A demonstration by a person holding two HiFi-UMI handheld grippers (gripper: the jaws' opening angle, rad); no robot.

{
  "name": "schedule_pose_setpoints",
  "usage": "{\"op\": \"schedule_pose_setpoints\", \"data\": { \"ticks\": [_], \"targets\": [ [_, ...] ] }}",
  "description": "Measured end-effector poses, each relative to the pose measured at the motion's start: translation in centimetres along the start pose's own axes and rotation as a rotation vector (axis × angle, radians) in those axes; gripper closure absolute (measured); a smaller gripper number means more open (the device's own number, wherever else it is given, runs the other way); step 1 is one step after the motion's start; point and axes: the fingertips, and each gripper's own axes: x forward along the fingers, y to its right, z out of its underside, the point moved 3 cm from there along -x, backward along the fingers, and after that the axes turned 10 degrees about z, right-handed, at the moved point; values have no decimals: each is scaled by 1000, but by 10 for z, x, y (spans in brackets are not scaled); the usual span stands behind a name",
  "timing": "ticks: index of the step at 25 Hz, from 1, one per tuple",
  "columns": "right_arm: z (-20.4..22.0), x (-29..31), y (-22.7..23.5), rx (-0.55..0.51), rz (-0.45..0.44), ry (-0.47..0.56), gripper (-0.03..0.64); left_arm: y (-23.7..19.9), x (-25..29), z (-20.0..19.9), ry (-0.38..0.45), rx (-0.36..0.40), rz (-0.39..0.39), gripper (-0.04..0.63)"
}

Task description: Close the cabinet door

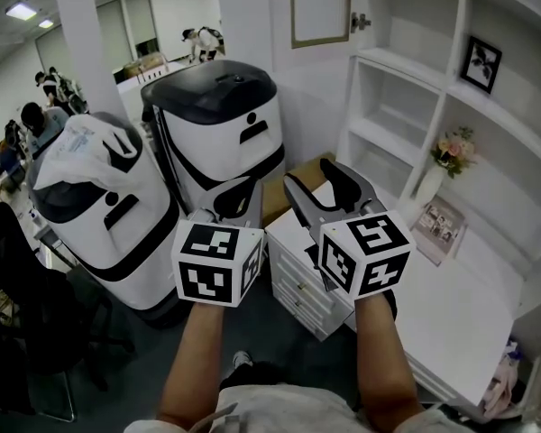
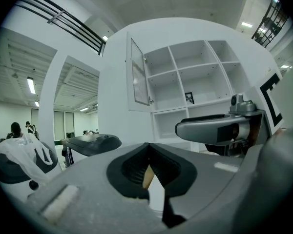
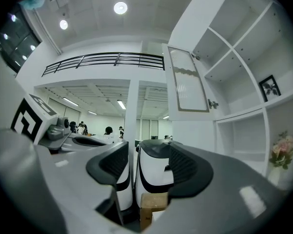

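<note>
The white cabinet door with its framed glass panel stands swung open above the shelves, its small knob at the lower right corner. In the left gripper view the door is edge-on, far ahead. In the right gripper view the door hangs up and to the right. My right gripper is open and empty, held level well short of the door. My left gripper sits mostly behind its marker cube. Its jaws meet at the tips, shut on nothing.
Two white-and-black machines stand left of the cabinet, one under a plastic bag. A drawer unit, a cardboard box, a white desk, a flower vase and a framed picture are nearby. People stand far back.
</note>
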Motion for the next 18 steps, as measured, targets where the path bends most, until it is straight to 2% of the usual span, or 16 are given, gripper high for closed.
{"op": "schedule_pose_setpoints", "data": {
  "ticks": [8,18],
  "targets": [
    [-3,36,9,-12,22,24,356,-25,28,-1,19,11,21,597],
    [-14,109,21,-16,93,41,354,-89,79,-4,37,-3,80,597]
  ]
}}
